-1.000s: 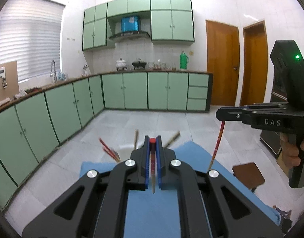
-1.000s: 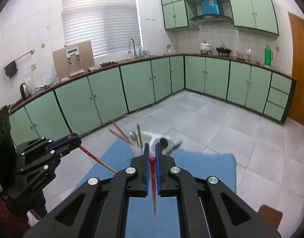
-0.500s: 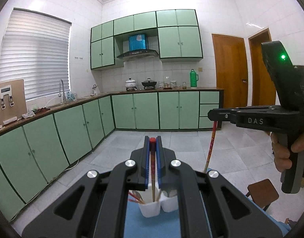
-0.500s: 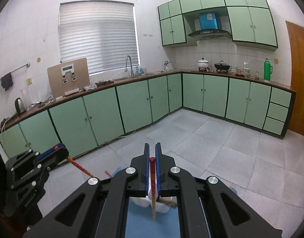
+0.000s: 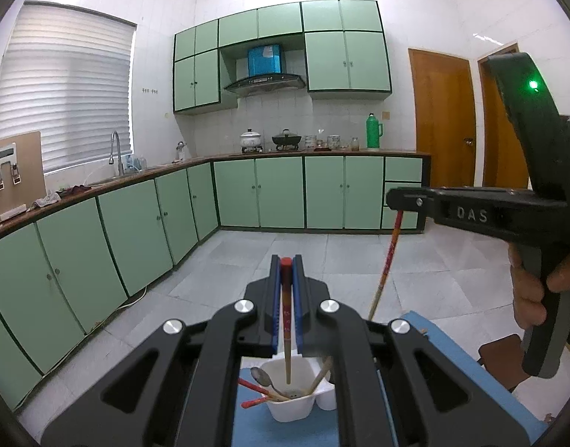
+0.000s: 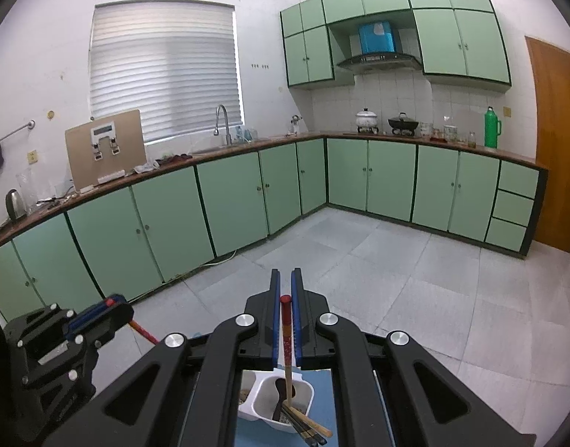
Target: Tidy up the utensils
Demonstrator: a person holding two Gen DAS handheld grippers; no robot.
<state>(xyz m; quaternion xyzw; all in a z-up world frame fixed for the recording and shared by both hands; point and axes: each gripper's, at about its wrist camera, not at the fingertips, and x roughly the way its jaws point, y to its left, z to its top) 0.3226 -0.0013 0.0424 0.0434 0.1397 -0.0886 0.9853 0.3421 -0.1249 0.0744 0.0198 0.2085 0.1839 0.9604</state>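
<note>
On the right gripper [image 5: 398, 201], white lettering "DAS"; both grippers' jaws each clamped on a red-topped chopstick [image 5: 286, 320].

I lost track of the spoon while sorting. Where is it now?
In the left wrist view, the spoon stands in the white holder at bottom centre, on its left side beside the red chopsticks, below the left tongs.
</note>
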